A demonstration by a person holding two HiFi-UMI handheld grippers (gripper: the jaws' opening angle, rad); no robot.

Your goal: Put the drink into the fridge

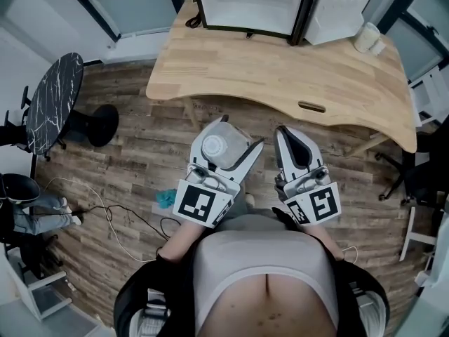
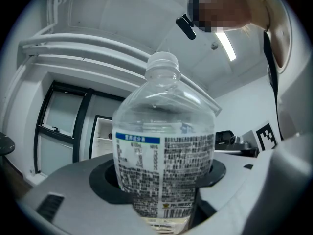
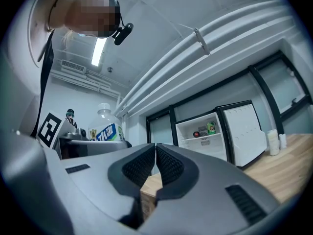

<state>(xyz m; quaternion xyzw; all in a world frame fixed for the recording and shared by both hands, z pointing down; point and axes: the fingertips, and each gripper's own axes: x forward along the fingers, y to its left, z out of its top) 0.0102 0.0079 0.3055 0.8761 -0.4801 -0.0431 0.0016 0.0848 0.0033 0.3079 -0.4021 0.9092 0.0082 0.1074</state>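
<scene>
While you stand on the wood-plank floor (image 1: 140, 153) short of the desk's near edge, your left gripper (image 1: 235, 137) is clamped on the drink, a clear plastic water bottle (image 1: 214, 147). The left gripper view shows the jaws pressed against either side of the bottle's lower body. The bottle stands upright between them, with its white cap on top and a printed label with a blue strip wrapped around it. The bottle is off the desk and well apart from the fridge, level with your waist and just beside your right gripper (image 1: 286, 133).

Your right gripper carries nothing. Its own view shows the two ribbed pads together with only a thin seam between them.

The wooden desk (image 1: 280, 76) lies ahead of you, and the small fridge (image 1: 245, 2) stands at its far edge, left of centre. The fridge's white door (image 1: 337, 5) is swung open to the right. The right gripper view shows a green carton (image 3: 211, 127) and a couple of small dark items on a shelf inside, too small to name. Two small white containers (image 1: 368, 37) sit at the desk's far right corner.

Off to your left stands a round black marble-topped table (image 1: 52, 104), and thin cables (image 1: 105, 216) trail across the floor near it.
</scene>
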